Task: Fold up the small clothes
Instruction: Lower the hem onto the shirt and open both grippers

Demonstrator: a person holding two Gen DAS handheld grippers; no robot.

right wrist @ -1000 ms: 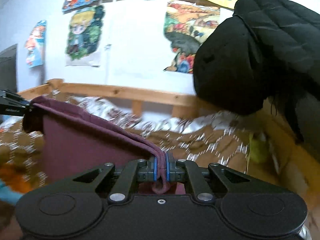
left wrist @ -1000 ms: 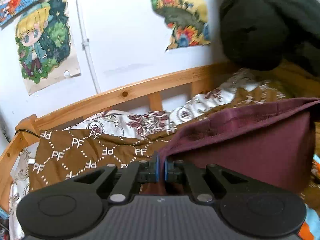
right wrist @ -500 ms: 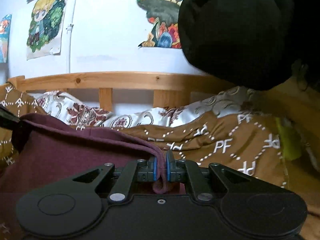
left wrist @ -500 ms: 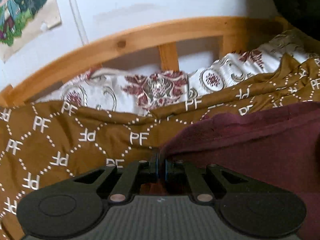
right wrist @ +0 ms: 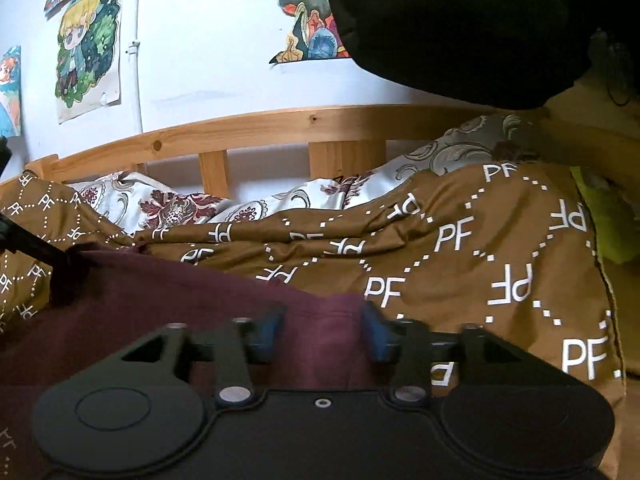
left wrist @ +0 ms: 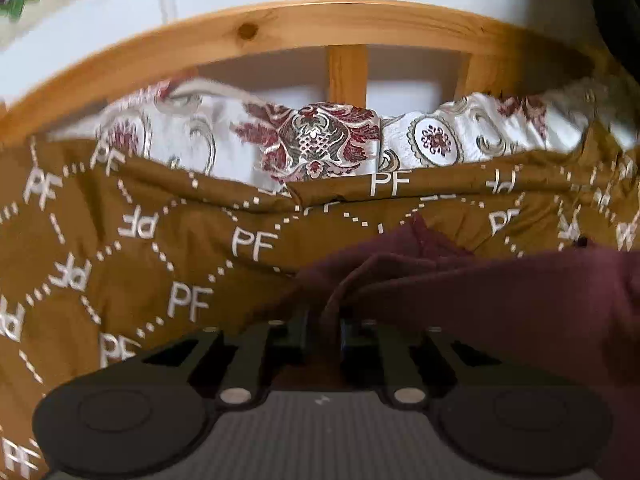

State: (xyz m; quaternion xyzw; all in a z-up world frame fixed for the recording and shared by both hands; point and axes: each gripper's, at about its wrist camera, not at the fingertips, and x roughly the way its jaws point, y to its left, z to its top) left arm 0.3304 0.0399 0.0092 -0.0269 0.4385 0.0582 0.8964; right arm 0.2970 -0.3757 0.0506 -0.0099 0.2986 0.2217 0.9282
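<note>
A maroon garment [left wrist: 500, 312] lies on the brown PF-patterned bedspread [left wrist: 120, 248]. In the left wrist view my left gripper [left wrist: 323, 330] has its fingers a little apart, with a ridge of the maroon cloth still between them. In the right wrist view my right gripper [right wrist: 322, 334] is open, its blue pads [right wrist: 264, 336] wide apart over the garment's edge [right wrist: 180, 304], holding nothing. The left gripper's black finger [right wrist: 36, 246] shows at the far left on the garment's corner.
A wooden bed rail [left wrist: 320, 28] runs across the back against a white wall with posters [right wrist: 86, 46]. A floral white sheet [left wrist: 320, 140] lies under the rail. A black jacket [right wrist: 460, 20] hangs at the upper right. A yellow-green item [right wrist: 608, 220] lies at the right.
Both grippers have come down with the garment to the bed. The right gripper has opened and let go of the cloth. The left gripper's fingers have parted slightly.
</note>
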